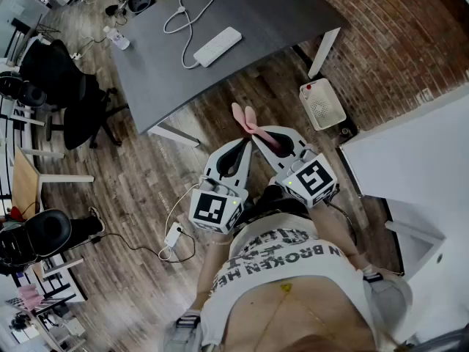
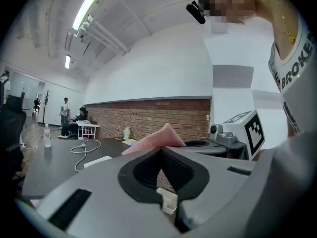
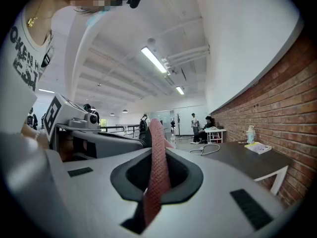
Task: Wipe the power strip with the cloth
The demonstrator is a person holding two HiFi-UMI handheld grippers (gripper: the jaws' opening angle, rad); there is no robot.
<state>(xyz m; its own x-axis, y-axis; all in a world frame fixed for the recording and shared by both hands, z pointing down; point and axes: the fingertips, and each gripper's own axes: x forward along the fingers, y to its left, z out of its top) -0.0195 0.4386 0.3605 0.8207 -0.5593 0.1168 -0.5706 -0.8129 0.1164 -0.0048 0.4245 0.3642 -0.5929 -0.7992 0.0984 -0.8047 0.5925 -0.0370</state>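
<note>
The right hand-held gripper, clamped on the pink cloth, must first reach the white power strip lying well ahead on the grey worktop, then draw the cloth flat along its length while the left hand-held gripper, closed and empty, steadies it.

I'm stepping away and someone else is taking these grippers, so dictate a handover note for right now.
Right gripper: shut on the pink cloth.
Left gripper: shut, empty.
Both are held close to the body, short of the table.
Power strip: lies on the table ahead, cord attached.
Done: cloth in hand.
Left: reach the strip and wipe it.
</note>
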